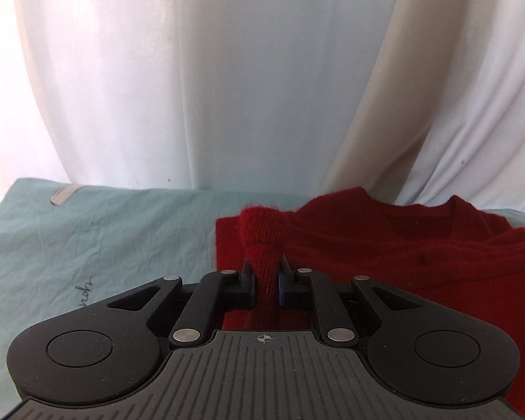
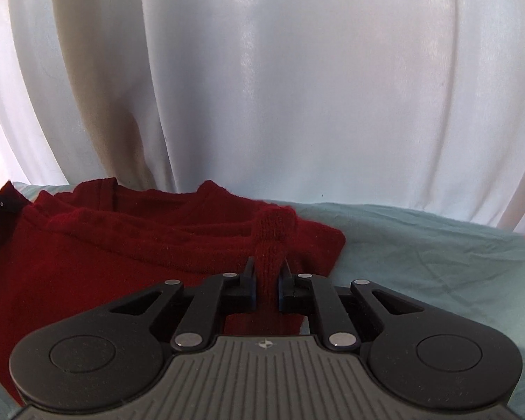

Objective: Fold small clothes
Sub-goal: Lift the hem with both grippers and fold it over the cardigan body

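A dark red knit sweater (image 1: 402,248) lies on a pale blue cloth (image 1: 98,241), its neckline toward the far side. My left gripper (image 1: 266,273) is shut on a pinched fold of the sweater's left edge. In the right wrist view the same sweater (image 2: 122,245) spreads to the left. My right gripper (image 2: 267,276) is shut on a pinched fold near the sweater's right edge. Both pinched folds bulge up past the fingertips. The sweater's near part is hidden under the gripper bodies.
White curtains (image 1: 227,70) hang right behind the surface in both views (image 2: 297,87). The pale blue cloth (image 2: 437,245) reaches right of the sweater and carries a small grey label (image 1: 63,195) at far left. A dark object (image 2: 0,203) shows at the left edge.
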`<state>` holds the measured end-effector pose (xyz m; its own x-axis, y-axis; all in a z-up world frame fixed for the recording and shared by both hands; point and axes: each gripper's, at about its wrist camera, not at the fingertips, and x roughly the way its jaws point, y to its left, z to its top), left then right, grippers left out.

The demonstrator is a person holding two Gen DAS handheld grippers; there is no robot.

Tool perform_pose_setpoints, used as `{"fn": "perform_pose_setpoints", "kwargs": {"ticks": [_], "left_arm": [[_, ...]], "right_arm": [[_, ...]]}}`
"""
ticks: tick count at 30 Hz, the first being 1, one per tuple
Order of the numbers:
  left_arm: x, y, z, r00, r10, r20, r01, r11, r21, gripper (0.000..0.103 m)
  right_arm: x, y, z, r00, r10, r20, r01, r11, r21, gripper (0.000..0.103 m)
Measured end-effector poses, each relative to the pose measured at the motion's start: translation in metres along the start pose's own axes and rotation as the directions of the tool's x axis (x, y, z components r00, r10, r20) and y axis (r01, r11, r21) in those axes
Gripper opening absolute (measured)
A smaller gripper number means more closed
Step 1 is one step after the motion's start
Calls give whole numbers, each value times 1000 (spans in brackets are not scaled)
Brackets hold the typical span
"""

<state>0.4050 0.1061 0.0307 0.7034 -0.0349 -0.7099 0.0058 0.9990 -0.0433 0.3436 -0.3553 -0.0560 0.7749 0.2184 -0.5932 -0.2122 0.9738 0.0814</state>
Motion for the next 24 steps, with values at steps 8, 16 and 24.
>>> {"fn": "perform_pose_setpoints", "kwargs": {"ticks": [8, 16, 24], "left_arm": [[-25, -14, 46, 990, 31, 140, -37, 999, 34, 13], [32, -16, 67, 986, 134, 101, -135, 991, 8, 13], [86, -35, 38, 955, 295, 13, -295, 946, 134, 24]], "right_arm": [[-27, 15, 34, 986, -48, 160, 59, 996, -63, 9], [19, 9, 63, 970, -143, 198, 154, 987, -43, 10], [83, 15, 37, 958, -278, 73, 285, 951, -118, 27]]}}
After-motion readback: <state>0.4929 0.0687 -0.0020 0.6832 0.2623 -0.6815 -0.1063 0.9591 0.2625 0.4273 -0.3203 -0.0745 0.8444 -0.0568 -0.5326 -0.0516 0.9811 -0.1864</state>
